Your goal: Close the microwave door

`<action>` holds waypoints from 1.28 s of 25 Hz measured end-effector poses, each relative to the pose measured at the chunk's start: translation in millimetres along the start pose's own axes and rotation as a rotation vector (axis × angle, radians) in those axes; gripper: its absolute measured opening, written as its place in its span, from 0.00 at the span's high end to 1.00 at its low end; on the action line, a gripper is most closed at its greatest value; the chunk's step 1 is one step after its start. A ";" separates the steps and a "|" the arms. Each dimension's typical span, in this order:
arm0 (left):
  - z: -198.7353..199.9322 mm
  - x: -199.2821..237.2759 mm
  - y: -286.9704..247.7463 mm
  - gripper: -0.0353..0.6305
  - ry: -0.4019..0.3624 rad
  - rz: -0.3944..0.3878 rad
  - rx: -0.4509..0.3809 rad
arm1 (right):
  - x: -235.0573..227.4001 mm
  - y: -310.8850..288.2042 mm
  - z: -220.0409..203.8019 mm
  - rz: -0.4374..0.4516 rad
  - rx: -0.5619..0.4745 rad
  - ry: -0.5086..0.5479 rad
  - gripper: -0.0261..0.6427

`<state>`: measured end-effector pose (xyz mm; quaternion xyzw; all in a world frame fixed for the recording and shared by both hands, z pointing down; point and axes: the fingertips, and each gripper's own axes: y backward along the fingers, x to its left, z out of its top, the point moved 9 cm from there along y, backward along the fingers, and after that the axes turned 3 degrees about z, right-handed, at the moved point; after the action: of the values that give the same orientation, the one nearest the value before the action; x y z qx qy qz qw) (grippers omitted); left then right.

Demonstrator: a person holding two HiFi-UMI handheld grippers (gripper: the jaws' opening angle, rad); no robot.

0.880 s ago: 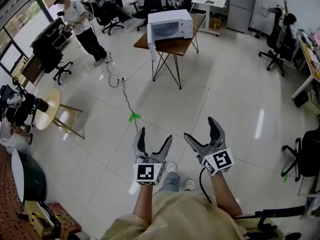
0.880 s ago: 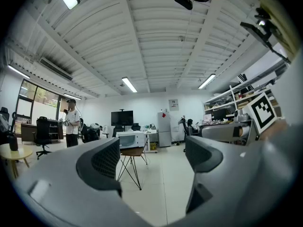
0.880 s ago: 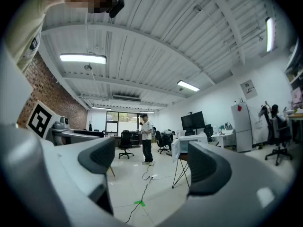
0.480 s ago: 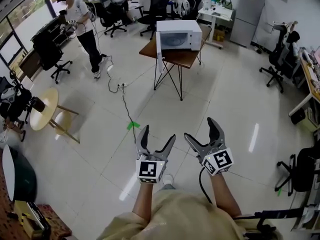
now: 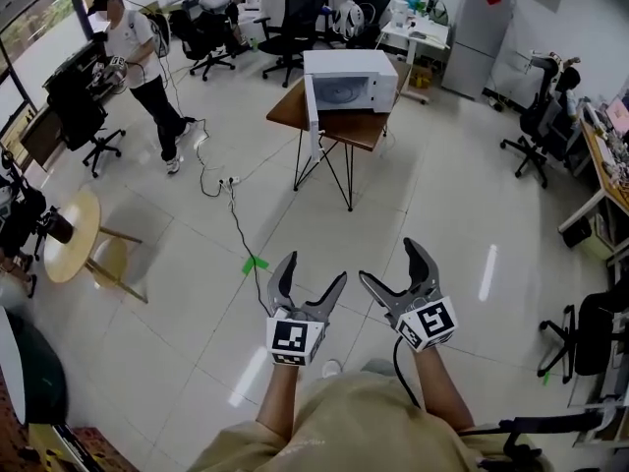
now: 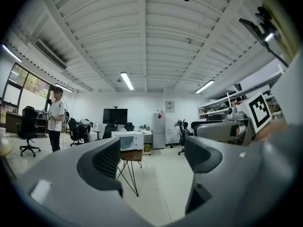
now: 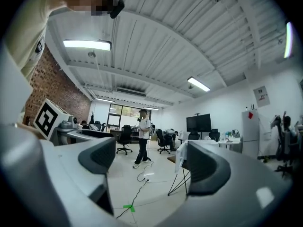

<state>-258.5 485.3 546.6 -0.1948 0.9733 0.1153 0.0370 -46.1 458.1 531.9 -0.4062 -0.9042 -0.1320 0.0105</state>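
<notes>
A white microwave (image 5: 351, 77) stands on a brown wooden table (image 5: 346, 131) with thin black legs, far ahead across the tiled floor. Its door (image 5: 312, 116) is swung open at the front left corner. My left gripper (image 5: 313, 273) and right gripper (image 5: 391, 265) are held side by side low in the head view, both open and empty, well short of the table. In the left gripper view, the microwave (image 6: 128, 140) shows small between the open jaws of the left gripper (image 6: 151, 160). The right gripper (image 7: 151, 162) frames the door (image 7: 179, 158); its right jaw hides most of the oven.
A person (image 5: 133, 52) stands at the far left by office chairs. A cable (image 5: 236, 226) runs over the floor to a green tape mark (image 5: 254, 262). A round wooden table (image 5: 71, 234) is at left; a chair (image 5: 536, 116), desks and a fridge (image 5: 482, 23) at right.
The view has moved forward over the floor: the green tape mark has slid nearer and the microwave table looks a little closer. Both grippers keep their pose. The person at left has shifted.
</notes>
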 end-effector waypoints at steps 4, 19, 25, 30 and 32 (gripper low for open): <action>-6.1 44.9 0.6 0.41 0.050 0.048 -0.059 | 4.1 -30.9 -12.1 -0.049 0.027 -0.011 0.28; -32.6 38.1 -158.5 0.44 -0.041 0.104 -0.025 | -168.8 -99.2 -51.2 0.026 -0.071 -0.030 0.28; -34.1 27.4 -229.3 0.44 -0.084 0.105 -0.050 | -244.2 -109.5 -59.9 0.004 -0.110 -0.058 0.28; -48.2 31.9 -294.8 0.44 -0.087 0.106 -0.019 | -302.2 -124.6 -65.6 -0.003 -0.143 -0.064 0.42; -50.3 28.4 -316.0 0.44 -0.097 0.096 -0.012 | -324.7 -125.0 -63.9 -0.007 -0.159 -0.044 0.42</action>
<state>-163.5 179.1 525.7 -0.1423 0.9779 0.1319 0.0773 73.6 125.4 523.8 -0.4055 -0.8922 -0.1946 -0.0422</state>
